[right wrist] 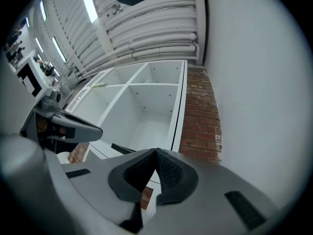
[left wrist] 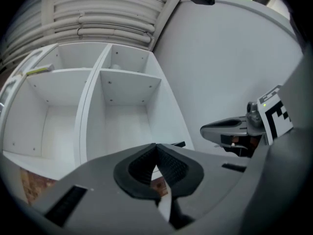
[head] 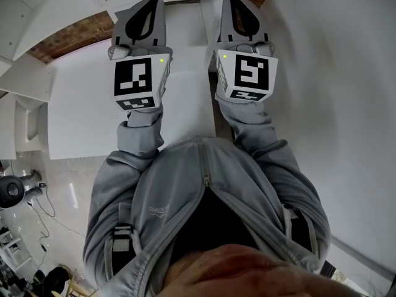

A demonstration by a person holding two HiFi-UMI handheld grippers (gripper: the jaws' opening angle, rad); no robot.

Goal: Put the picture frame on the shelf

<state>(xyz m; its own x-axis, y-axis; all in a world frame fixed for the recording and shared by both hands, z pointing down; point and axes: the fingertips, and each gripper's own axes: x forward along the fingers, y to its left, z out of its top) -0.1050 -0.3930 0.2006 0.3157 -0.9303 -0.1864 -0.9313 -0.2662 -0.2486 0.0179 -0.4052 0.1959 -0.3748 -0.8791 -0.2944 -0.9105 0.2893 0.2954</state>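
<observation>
Left tool (left wrist: pixel 156 147) and right tool (right wrist: pixel 155 152) both closed, empty, held side by side before the white shelf (left wrist: pixel 129 77); presumably standing clear, nothing carried.

Bright, even white light. Strip lights (right wrist: pixel 89 4) glare at 11 o'clock, right gripper view. Soft shadows inside shelf (left wrist: pixel 122 111). Fisheye bending, black vignette at edges.

White shelf (left wrist: pixel 122 89), upright, split into open box compartments, straight ahead of the left gripper (left wrist: pixel 156 148). Perhaps the picture frame (left wrist: pixel 178 144): thin dark slab, flat, just beyond its tips, slightly right.
</observation>
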